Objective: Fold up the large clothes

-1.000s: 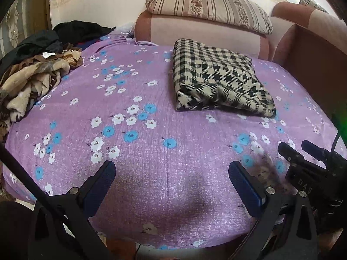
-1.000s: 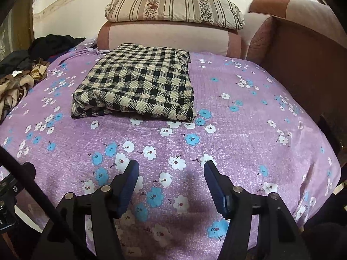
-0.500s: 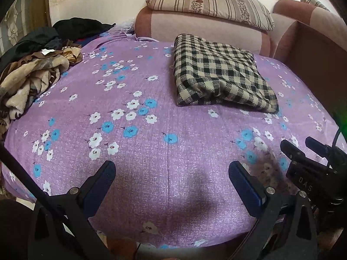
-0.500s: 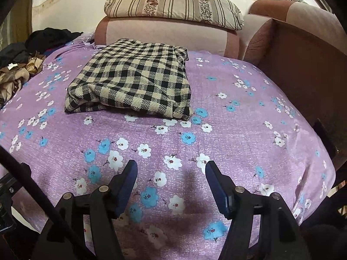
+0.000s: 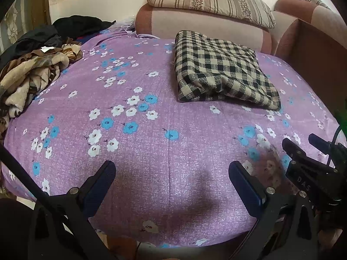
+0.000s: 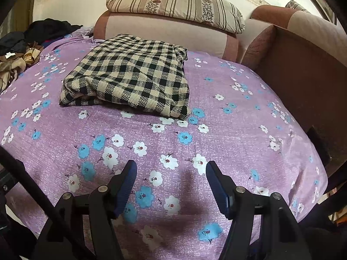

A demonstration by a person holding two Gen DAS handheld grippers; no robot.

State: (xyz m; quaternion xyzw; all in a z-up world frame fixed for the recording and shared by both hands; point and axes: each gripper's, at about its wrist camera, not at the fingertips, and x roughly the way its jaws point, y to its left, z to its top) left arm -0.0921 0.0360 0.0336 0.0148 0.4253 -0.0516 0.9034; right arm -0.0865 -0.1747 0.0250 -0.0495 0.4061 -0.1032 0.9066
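While both grippers, left gripper (image 5: pixel 171 173) and right gripper (image 6: pixel 171 173), hover with jaws spread and empty above the near bedsheet (image 5: pixel 151 151), the folded checked garment (image 6: pixel 130 80) lies far, before the pillow (image 6: pixel 173 4).

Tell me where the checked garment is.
The checked garment lies folded on the purple floral bedspread, just before the striped pillow, left of centre in the right wrist view.
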